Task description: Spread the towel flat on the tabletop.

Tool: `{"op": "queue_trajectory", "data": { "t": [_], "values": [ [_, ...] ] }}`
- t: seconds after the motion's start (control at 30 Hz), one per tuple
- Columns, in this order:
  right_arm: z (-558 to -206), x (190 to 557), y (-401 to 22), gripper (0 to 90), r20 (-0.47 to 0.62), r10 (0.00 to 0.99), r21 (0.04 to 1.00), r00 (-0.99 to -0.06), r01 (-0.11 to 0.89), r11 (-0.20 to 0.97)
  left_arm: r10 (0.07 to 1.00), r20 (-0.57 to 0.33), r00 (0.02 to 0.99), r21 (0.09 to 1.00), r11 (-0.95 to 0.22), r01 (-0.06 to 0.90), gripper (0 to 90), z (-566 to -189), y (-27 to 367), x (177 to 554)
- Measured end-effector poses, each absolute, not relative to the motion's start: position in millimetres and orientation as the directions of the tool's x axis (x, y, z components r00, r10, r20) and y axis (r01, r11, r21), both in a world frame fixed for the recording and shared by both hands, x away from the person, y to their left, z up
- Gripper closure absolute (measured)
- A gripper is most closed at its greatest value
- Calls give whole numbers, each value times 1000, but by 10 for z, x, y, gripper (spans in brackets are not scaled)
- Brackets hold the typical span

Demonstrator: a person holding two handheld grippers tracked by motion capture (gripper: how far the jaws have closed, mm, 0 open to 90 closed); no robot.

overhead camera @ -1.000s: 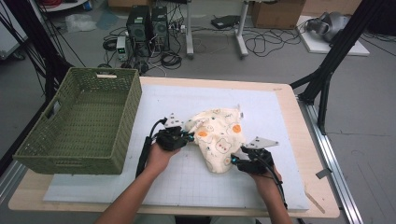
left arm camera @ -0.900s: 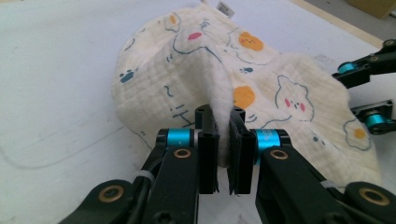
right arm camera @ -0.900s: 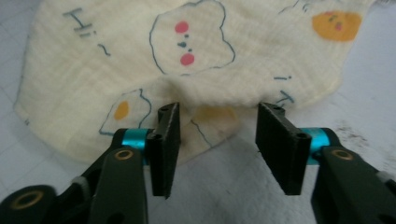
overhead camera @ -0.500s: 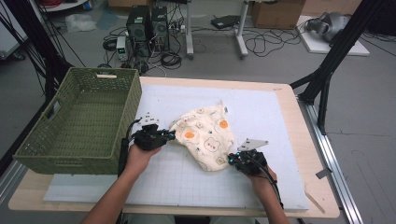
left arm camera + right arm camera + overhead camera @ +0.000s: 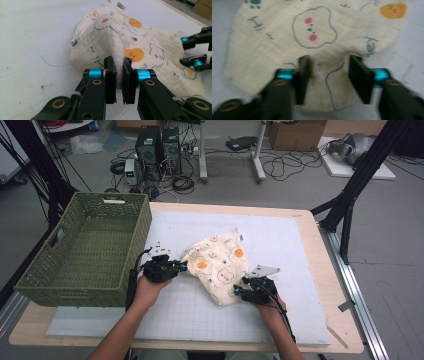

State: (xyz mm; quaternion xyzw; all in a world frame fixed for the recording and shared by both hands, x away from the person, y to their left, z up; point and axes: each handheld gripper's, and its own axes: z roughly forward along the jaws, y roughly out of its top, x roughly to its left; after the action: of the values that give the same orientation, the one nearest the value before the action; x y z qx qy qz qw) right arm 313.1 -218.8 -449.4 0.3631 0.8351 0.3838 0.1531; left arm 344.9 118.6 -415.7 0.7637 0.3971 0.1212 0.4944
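- The printed cloth (image 5: 220, 267) lies crumpled on the white mat (image 5: 290, 250) of the tabletop, just right of the green basket (image 5: 85, 250), nothing inside the basket as far as I can see.
- Left gripper (image 5: 119, 82) is clamped on a pinched-up fold at the cloth's basket-side edge (the pads squeeze the fabric tight between them).
- Right gripper (image 5: 329, 80) sits at the cloth's near corner, away from the basket. Its jaws have just been opening, and a flap of cloth lies between them with slack on both sides, so not gripping right now.
- My read: still early. One edge is secured, the other corner needs a proper pinch before the cloth can be spread, folded or carried to the basket.
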Motion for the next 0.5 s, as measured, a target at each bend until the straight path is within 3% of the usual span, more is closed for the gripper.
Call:
{"op": "queue_trajectory", "data": {
  "t": [0.03, 0.1, 0.5],
  "values": [
    [-4485, 3125, -2193, 761, 29, 709, 749, -705, 485, 451, 726, -211, 655, 851, -193, 488, 829, -4158, 1193, 3447],
    [-4477, 3110, -2179, 844, 22, 687, 745, -726, 470, 473, 726, -211, 654, 852, -192, 488, 829, -4158, 1213, 3443],
    [-4366, 3016, -2490, 860, -26, 727, 704, -687, 503, 501, 733, -227, 641, 854, -167, 493, 815, -4132, 1333, 3433]
  ]
}}
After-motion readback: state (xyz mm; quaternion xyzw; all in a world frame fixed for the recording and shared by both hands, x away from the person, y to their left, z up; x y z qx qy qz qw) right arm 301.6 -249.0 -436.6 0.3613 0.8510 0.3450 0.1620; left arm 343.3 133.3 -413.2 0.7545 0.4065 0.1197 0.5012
